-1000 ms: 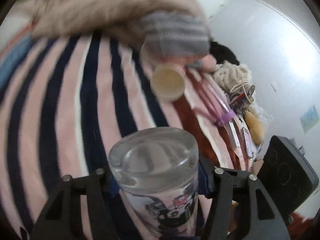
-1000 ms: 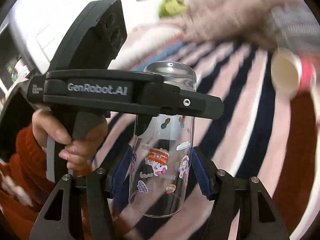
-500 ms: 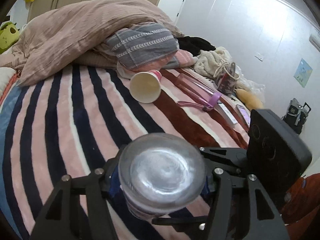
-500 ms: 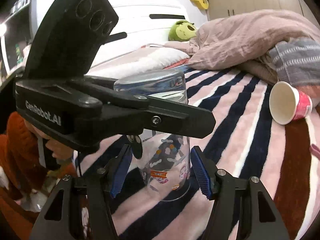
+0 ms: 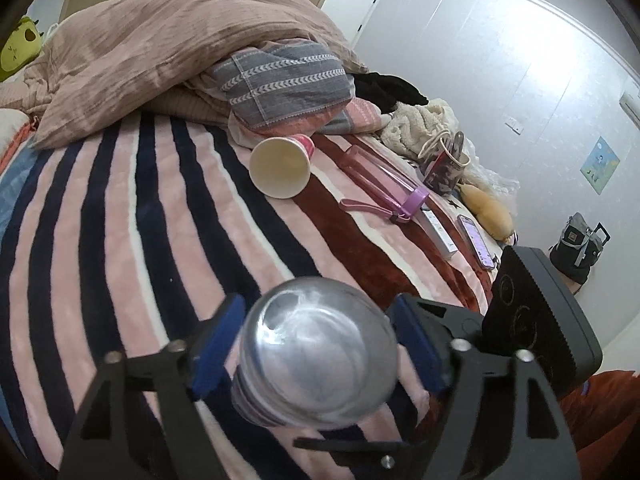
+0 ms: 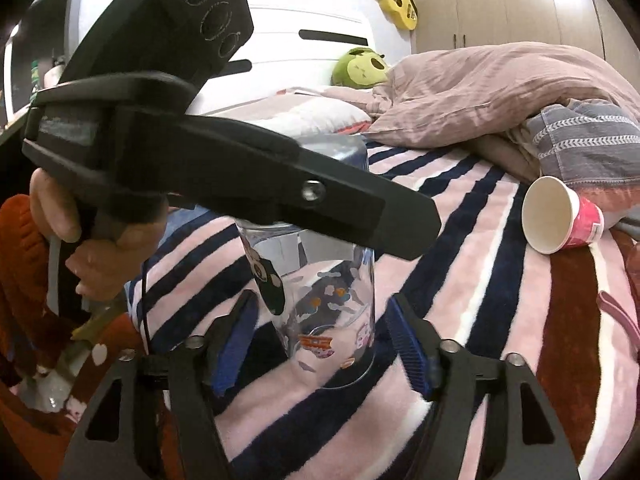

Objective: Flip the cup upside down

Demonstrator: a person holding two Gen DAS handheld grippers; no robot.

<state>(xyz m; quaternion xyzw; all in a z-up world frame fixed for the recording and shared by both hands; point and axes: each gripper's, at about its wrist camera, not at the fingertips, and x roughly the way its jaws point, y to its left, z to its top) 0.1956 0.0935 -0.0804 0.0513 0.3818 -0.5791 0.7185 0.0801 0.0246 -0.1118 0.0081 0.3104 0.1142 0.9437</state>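
Striped blanket w/ inverted glass cup, both grippers apart.

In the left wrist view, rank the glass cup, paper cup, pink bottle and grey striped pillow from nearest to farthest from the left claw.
1. Glass cup: between the fingers of the left claw, base facing the camera.
2. Paper cup: ahead on the striped blanket, lying on its side.
3. Pink bottle: right of the paper cup, too close to call against it.
4. Grey striped pillow: farthest, behind the paper cup.

Both grippers are matte black with silver screws and blue ribbed fingers; a bare hand emerges from a rust-red sleeve.
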